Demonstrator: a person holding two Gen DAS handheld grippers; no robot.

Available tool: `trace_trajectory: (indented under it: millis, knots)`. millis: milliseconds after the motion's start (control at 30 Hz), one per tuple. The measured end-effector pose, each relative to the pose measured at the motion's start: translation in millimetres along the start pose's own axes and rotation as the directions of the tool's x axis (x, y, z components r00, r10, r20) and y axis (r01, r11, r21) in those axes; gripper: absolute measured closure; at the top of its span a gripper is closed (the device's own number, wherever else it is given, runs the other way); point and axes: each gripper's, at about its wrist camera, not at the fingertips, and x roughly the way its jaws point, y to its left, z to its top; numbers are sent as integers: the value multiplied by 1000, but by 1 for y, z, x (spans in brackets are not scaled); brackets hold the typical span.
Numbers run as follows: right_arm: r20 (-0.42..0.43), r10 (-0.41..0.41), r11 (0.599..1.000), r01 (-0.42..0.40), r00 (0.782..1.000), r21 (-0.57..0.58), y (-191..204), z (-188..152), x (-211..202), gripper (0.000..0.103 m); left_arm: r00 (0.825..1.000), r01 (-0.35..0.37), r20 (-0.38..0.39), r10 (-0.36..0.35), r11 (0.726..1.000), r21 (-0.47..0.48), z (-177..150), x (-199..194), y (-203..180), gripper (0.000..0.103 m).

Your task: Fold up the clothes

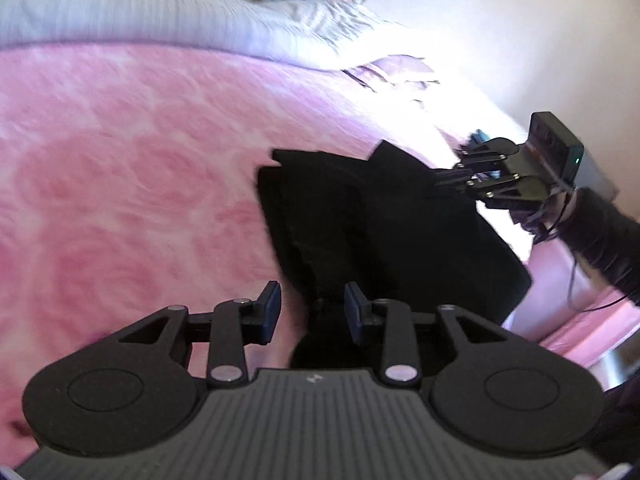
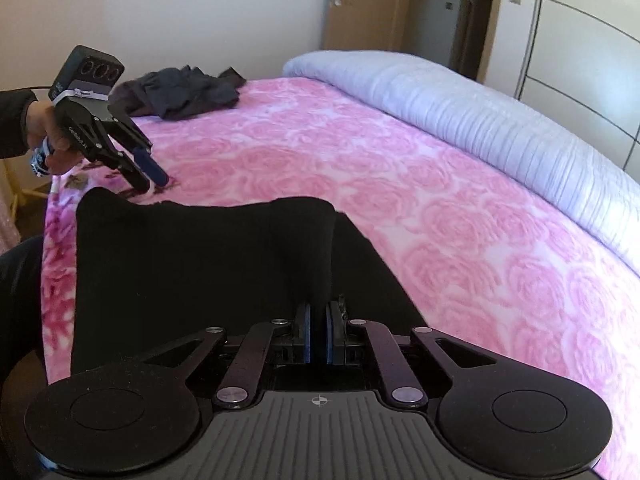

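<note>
Mostly the pictures show a bed (image 2: pixel 400 184) covered by a pink blanket (image 1: pixel 132 168) printed with roses, and a pale ribbed coverlet (image 2: pixel 460 108) rolled along its far side. A black garment (image 2: pixel 192 264) lies on the blanket at the near edge of the bed, partly bunched. The right gripper (image 2: pixel 318 332) has its fingers pressed together on a raised fold of this garment. The left gripper (image 1: pixel 312 316) hovers just over the garment's other end, its fingers partly apart with nothing pinched between them; a hand (image 2: pixel 50 140) in a dark sleeve (image 2: pixel 14 120) carries it. A second heap of dark grey clothes (image 2: pixel 188 90) sits near the far corner of the bed, well apart from the black piece. Behind the bed stand a plain light wall (image 2: pixel 140 12) with switches, a wooden door (image 2: pixel 368 4) with a metal handle, and white wardrobe panels (image 2: pixel 580 40) at the right.
</note>
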Motion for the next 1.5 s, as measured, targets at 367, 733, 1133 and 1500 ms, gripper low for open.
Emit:
trace_trajectory:
  millis: [367, 733, 1133, 1500]
  knots:
    - [62, -54, 998, 55, 997, -3, 18, 13, -21, 100, 980, 195, -24, -196, 980, -30, -43, -36, -29, 101]
    - [32, -32, 999, 32, 999, -19, 15, 32, 9, 100, 984, 177, -9, -180, 974, -143, -70, -30, -7, 101]
    - [-49, -75, 996, 77, 996, 37, 5, 21, 52, 49, 997, -21, 69, 25, 999, -49, -26, -79, -21, 64]
    - [49, -331, 825, 264, 942, 499, -22, -71, -77, 35, 1000, -7, -5, 7, 999, 53, 66, 63, -39, 53]
